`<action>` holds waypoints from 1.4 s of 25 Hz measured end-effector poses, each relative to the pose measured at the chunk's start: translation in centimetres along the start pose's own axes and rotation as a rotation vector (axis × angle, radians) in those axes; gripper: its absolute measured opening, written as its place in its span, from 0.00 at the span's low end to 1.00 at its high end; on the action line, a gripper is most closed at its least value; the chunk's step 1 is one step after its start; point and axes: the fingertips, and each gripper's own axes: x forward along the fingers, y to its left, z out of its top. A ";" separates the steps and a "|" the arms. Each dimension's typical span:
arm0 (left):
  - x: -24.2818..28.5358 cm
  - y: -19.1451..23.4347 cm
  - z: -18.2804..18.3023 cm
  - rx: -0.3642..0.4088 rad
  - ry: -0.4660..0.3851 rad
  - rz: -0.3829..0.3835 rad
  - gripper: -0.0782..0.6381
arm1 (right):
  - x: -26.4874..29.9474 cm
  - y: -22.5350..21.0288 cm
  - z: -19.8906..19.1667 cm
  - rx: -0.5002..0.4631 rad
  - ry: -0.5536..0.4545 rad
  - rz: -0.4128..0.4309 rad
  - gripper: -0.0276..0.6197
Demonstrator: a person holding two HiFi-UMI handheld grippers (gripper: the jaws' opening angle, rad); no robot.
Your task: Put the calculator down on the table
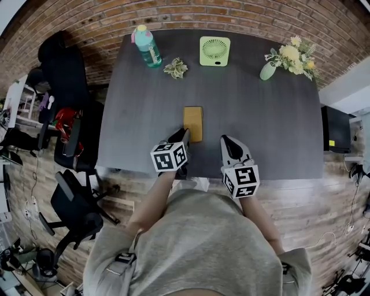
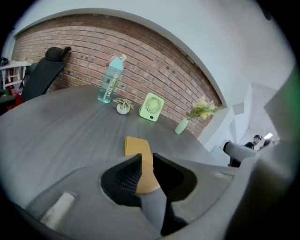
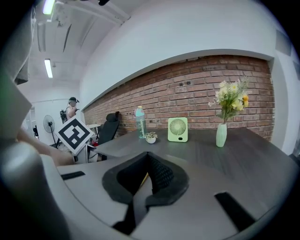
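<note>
Bottle [image 1: 147,46], potted plant [image 1: 176,67], green fan [image 1: 215,51], flower vase [image 1: 267,70]

The head view looks steeply down on the table [image 1: 272,127] from above its near edge, opposite the fan [image 1: 215,51], taking in the whole top. The left gripper view sits low and close over the table, facing the fan at a slant from the near left. The right gripper view sits as low and faces the fan almost squarely. All three share the fan, the bottle [image 1: 147,46] left of it and the vase [image 1: 267,70] right of it (also the brick wall [image 1: 231,14] behind).
</note>
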 end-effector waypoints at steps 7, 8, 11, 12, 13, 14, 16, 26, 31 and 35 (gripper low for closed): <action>-4.6 -3.1 -0.9 0.096 -0.067 -0.028 0.18 | -3.5 1.8 -1.1 -0.006 -0.021 0.014 0.05; -5.3 -3.4 -1.1 0.102 -0.077 -0.030 0.17 | -3.9 2.1 -1.2 -0.008 -0.025 0.017 0.05; -7.5 -4.3 -2.1 0.106 -0.109 -0.041 0.16 | -5.4 3.4 -1.9 -0.012 -0.034 0.027 0.05; -8.3 -4.6 -2.4 0.107 -0.122 -0.048 0.16 | -6.0 3.8 -2.1 -0.013 -0.037 0.029 0.05; -9.1 -5.0 -2.7 0.109 -0.136 -0.057 0.15 | -6.6 4.2 -2.2 -0.015 -0.041 0.031 0.05; -10.0 -5.3 -2.9 0.115 -0.152 -0.064 0.15 | -7.1 4.7 -2.3 -0.018 -0.047 0.034 0.05; -11.7 -5.9 -3.5 0.130 -0.180 -0.072 0.15 | -8.3 5.6 -2.6 -0.027 -0.060 0.039 0.05; -18.6 -9.0 -8.6 0.150 -0.217 -0.107 0.14 | -15.8 9.6 -5.2 -0.040 -0.090 0.038 0.05; -21.6 -10.0 -11.4 0.137 -0.230 -0.114 0.14 | -19.3 11.1 -6.4 -0.044 -0.103 0.028 0.05; -23.9 -10.6 -12.9 0.132 -0.242 -0.117 0.14 | -21.7 12.0 -6.9 -0.039 -0.116 0.021 0.05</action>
